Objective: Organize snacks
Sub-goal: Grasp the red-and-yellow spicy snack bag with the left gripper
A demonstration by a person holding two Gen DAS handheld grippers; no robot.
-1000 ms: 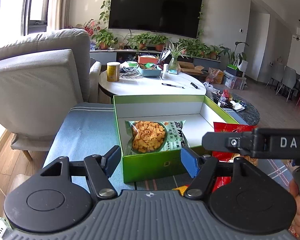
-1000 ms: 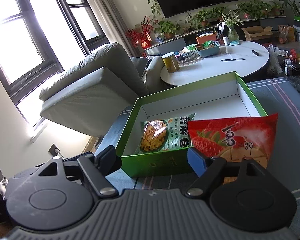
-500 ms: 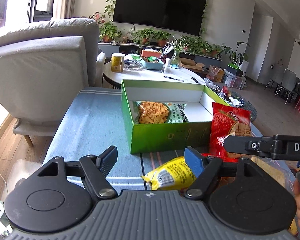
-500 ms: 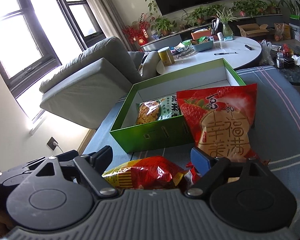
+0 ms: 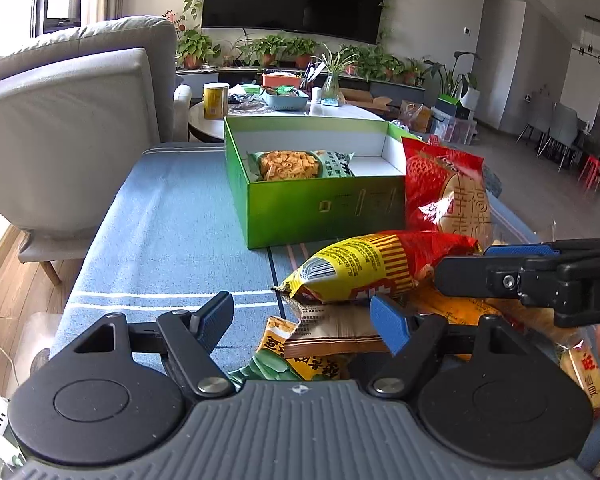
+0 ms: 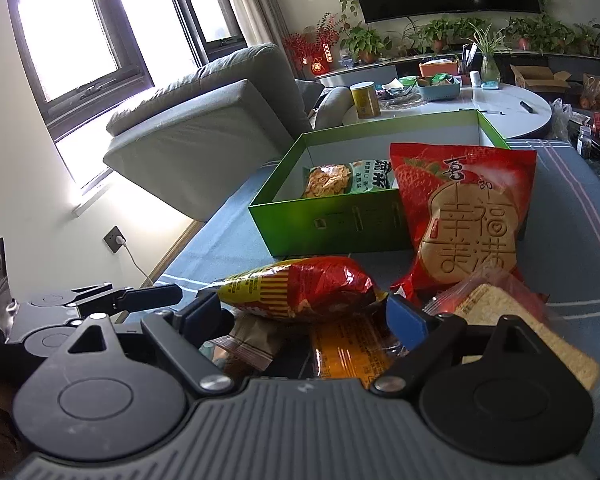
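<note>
Holding nothing in the left tool (image 5: 302,318), jaws spread and just been opening, with only a brown packet (image 5: 332,330) low between the fingers, apparently untouched. Holding nothing in the right tool (image 6: 304,316) either: jaws parted, pads clear of any wrapper as far as shows. Facing, just ahead of both, a heap of snacks on the blue striped worktop (image 5: 160,240), topped by a yellow-and-red bag (image 5: 376,266). Lying crosswise to each tool's pointing line, long axis left to right, yellow end toward the left tool, red end toward the right one. From the left tool, ahead and a little right of the gap; from the right tool, straight ahead, spanning the gap just past the fingertips, so probably the nearer and better-placed taker. Calling for a grip across the bag's narrow width, not end to end. Farther ahead of both, near but apart from the heap, the open green box (image 5: 324,208), one green snack bag (image 5: 300,164) already inside, and a red strawberry bag (image 5: 448,188) leaning on its front right corner.
</note>
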